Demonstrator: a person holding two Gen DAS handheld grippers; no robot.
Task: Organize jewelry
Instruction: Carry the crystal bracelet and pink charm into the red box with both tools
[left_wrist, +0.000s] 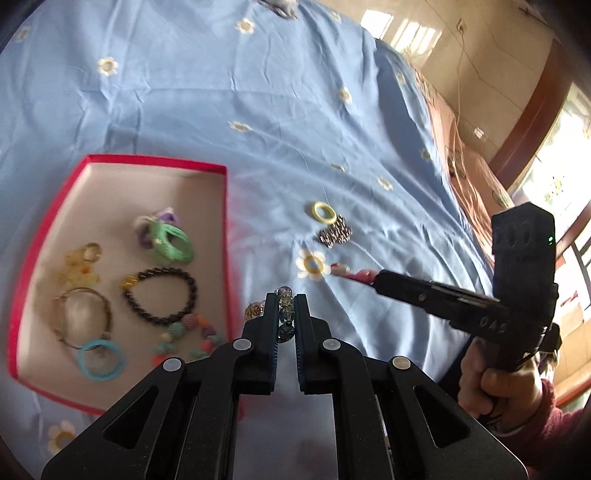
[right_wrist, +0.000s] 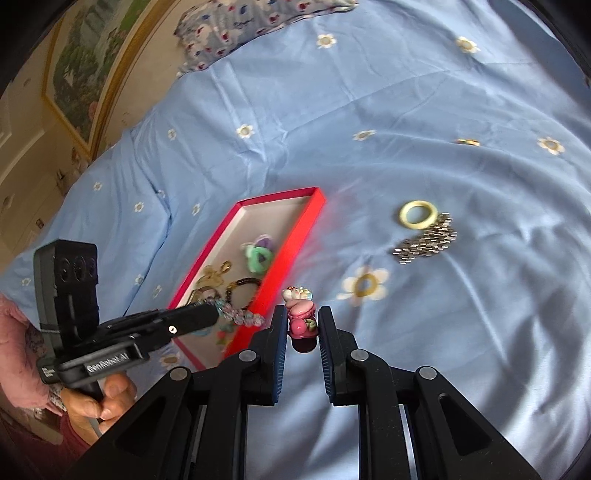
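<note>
A red box (left_wrist: 226, 206) with a pale inside lies on the blue bedsheet and holds several bracelets and rings. My left gripper (left_wrist: 285, 297) is shut on a glass-bead bracelet (left_wrist: 285, 314), held just right of the box; it also shows in the right wrist view (right_wrist: 240, 315). My right gripper (right_wrist: 302, 314) is shut on a pink ornament clip (right_wrist: 301, 314), seen in the left wrist view (left_wrist: 351, 272). A yellow ring (left_wrist: 324, 213) and a silver metal band (left_wrist: 335, 233) lie on the sheet beyond, also in the right wrist view (right_wrist: 418, 214) (right_wrist: 426, 240).
The blue flowered sheet (left_wrist: 258, 110) covers the bed. A patterned pillow (right_wrist: 240, 26) lies at the far end. A framed picture (right_wrist: 85, 62) hangs on the wall at the left. The bed edge and a brown cloth (left_wrist: 472, 177) lie to the right.
</note>
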